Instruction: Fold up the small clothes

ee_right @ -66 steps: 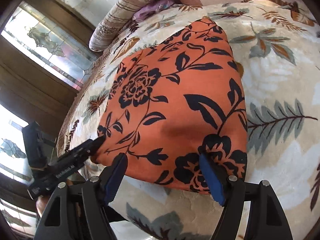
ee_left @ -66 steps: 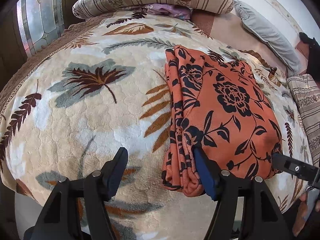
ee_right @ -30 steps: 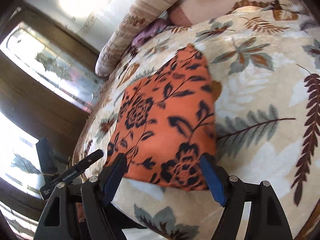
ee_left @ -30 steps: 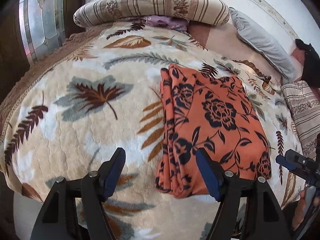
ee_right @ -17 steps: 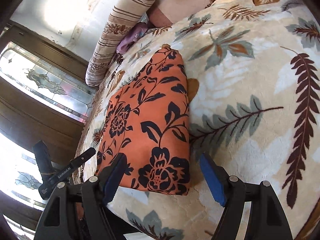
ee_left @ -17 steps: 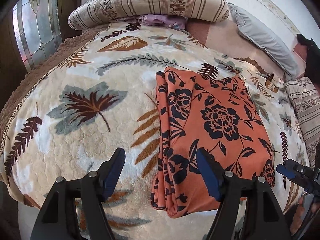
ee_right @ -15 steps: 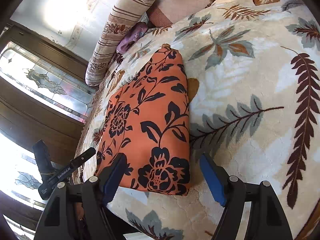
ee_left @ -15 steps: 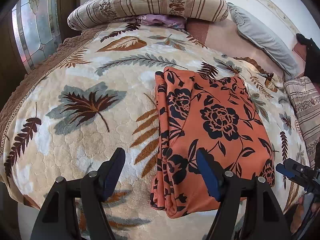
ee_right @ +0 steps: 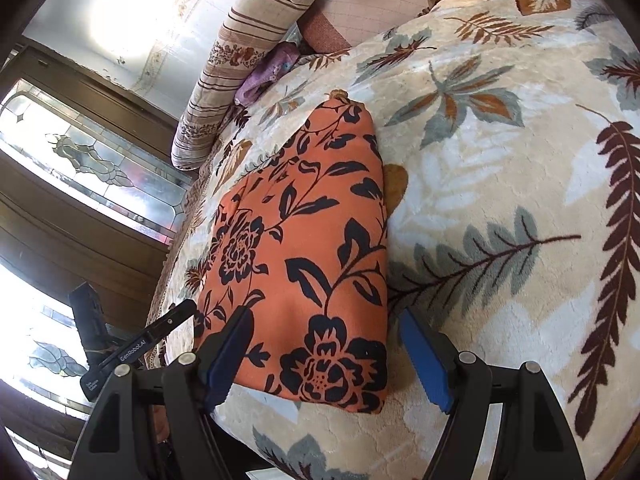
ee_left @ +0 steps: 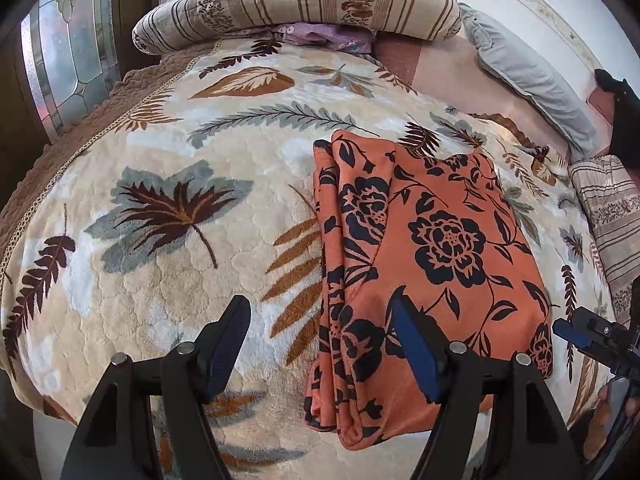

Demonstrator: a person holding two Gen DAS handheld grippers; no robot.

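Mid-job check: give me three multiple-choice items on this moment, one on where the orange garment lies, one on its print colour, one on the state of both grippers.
1. Where does the orange garment lie?
A. on the leaf-print blanket
B. on the striped bolster
C. on the floor

2. What colour is its flower print?
A. white
B. black
C. green

3. How do the left gripper and right gripper stand?
A. both shut on the garment
B. one shut, one open
C. both open, holding nothing

Key: 1 A, it rests folded flat on the blanket; 2 B, black blooms and leaves on orange; 3 C, each pair of fingers is spread with no cloth pinched between.
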